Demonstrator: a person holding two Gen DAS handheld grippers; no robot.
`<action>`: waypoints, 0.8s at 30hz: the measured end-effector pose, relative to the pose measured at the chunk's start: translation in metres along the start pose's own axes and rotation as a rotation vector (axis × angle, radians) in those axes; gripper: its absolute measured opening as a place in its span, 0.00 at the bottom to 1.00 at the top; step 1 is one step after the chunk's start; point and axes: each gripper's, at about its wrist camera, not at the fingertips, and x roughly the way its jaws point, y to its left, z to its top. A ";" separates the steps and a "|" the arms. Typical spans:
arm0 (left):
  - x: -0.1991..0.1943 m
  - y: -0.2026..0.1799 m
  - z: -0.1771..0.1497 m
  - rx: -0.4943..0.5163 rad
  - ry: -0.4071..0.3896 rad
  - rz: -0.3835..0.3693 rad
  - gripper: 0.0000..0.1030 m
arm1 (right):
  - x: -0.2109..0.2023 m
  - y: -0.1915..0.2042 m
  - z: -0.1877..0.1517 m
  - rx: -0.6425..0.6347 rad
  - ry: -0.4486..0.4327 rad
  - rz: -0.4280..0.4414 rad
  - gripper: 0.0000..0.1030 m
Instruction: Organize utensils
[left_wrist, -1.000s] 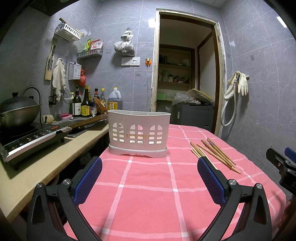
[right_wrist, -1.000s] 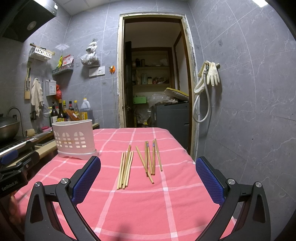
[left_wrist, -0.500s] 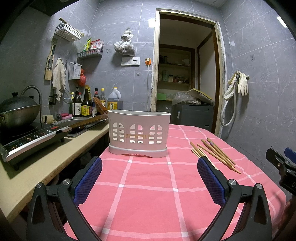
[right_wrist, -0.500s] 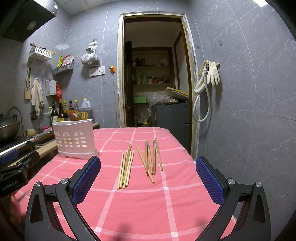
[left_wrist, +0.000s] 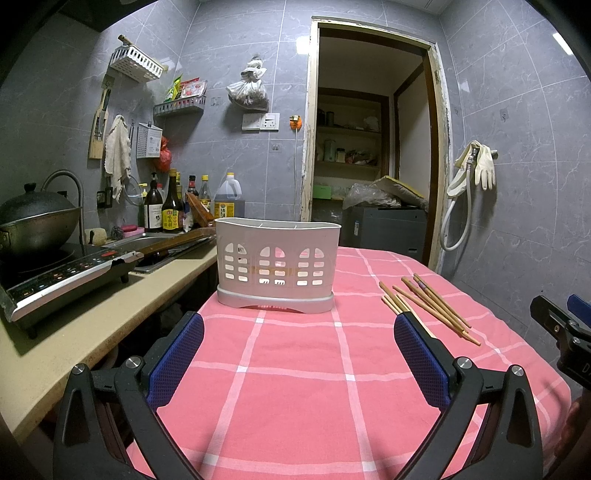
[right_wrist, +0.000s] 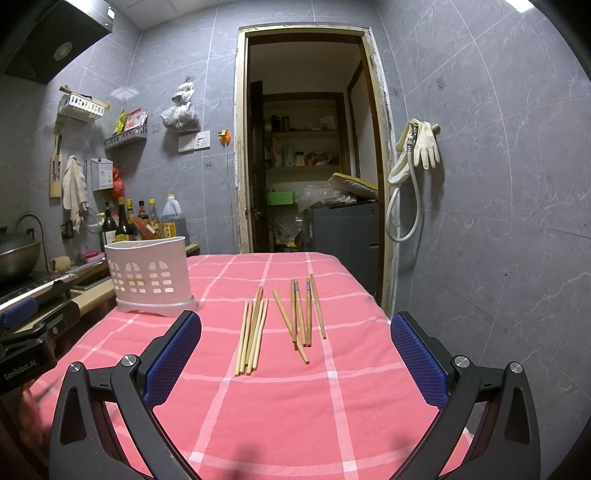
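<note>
Both my left gripper (left_wrist: 298, 363) and right gripper (right_wrist: 295, 356) gape wide, empty; chopsticks (right_wrist: 282, 319) lie mid-table (right_wrist: 332, 406), utensil caddy (right_wrist: 149, 275) at its left edge.

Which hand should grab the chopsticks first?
Probably the right. Its open tool faces the chopsticks straight ahead, while the left tool, also open, faces the white holder.

Ahead and left of the right gripper (right_wrist: 295, 354), the white slotted utensil holder (right_wrist: 147, 275) stands upright. Two loose groups of wooden chopsticks (right_wrist: 253, 332) lie flat straight ahead, between its spread fingers.
</note>
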 end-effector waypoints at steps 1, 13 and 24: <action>0.000 0.000 0.000 0.000 0.000 0.000 0.98 | 0.000 0.000 0.000 0.000 0.000 0.000 1.00; 0.000 0.000 0.000 0.000 0.001 0.000 0.98 | 0.001 0.000 -0.001 0.001 0.002 0.000 1.00; 0.002 0.002 0.007 0.004 -0.019 0.008 0.98 | 0.006 0.001 0.002 -0.024 0.012 -0.003 1.00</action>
